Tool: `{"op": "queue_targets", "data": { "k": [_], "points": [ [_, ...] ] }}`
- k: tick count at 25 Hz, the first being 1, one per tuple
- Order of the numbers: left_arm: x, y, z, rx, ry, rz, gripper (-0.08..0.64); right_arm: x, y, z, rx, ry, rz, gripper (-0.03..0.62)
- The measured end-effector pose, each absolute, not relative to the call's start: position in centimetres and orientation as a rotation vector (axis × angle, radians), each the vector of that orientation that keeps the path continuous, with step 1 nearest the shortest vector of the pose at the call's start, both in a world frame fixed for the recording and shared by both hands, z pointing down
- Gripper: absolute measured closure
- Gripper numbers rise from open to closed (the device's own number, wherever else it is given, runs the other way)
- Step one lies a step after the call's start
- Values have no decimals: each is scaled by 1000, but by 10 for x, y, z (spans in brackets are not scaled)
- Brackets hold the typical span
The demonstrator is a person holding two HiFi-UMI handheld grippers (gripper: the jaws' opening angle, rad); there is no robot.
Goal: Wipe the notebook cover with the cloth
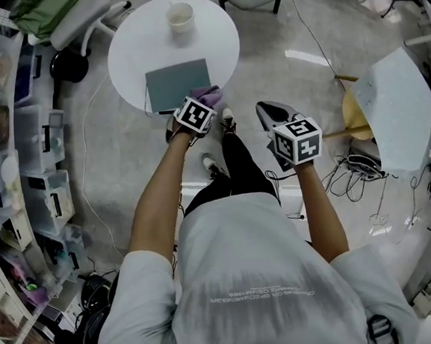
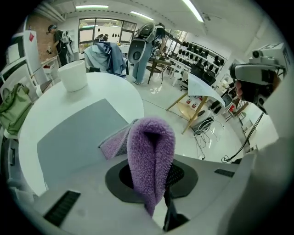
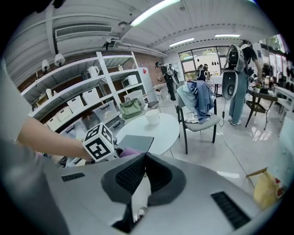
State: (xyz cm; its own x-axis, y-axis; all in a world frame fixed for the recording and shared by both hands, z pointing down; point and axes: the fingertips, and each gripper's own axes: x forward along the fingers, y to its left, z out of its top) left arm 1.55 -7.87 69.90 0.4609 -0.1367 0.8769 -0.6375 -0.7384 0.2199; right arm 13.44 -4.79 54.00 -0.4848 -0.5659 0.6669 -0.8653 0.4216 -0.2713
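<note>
A grey notebook point(image 1: 179, 84) point(image 2: 78, 137) point(image 3: 135, 142) lies flat on the round white table point(image 1: 130, 48) point(image 2: 27, 124) point(image 3: 167, 131), near its front edge. My left gripper point(image 1: 206, 102) point(image 2: 151, 153) is shut on a fluffy purple cloth point(image 1: 210, 94) point(image 2: 150, 147) point(image 3: 130, 151), which folds over the jaws and hides their tips. It hovers at the notebook's near right corner. My right gripper point(image 1: 269, 112) point(image 3: 145, 156) is held off the table to the right over the floor, its jaws closed together with nothing between them.
A white cup point(image 1: 180, 17) point(image 2: 73, 75) point(image 3: 152, 116) stands at the table's far side. Shelves with storage bins point(image 1: 3, 148) line the left. A chair draped with clothes point(image 3: 200, 110) stands behind the table. Cables point(image 1: 358, 170) and a white board point(image 1: 393, 107) are on the right.
</note>
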Motion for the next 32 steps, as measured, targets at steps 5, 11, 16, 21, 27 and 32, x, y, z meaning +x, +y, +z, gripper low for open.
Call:
{"op": "queue_targets", "data": {
  "k": [5,11,16,21,27,32],
  "points": [
    [14,-46,684,2168,-571,1220,499,132,-44,511,1238,-2258,805,589],
    [-13,-34,639,2224,-728,1062,499,121,-46,468,1272,-2327,688,589],
    [-50,-47,574,2276,-954,835,499,117,-53,427,1291,-2337,481,589],
    [-93,-65,492,2375,-1213,676,499,100,-69,369,1299,-2385,225,589],
    [-142,-73,392,2488,-1537,527,499,60,-78,318,1238,-2452,-2,590],
    [-169,-65,324,2559,-1708,454,499,32,-75,282,1198,-2501,-143,590]
  ]
}}
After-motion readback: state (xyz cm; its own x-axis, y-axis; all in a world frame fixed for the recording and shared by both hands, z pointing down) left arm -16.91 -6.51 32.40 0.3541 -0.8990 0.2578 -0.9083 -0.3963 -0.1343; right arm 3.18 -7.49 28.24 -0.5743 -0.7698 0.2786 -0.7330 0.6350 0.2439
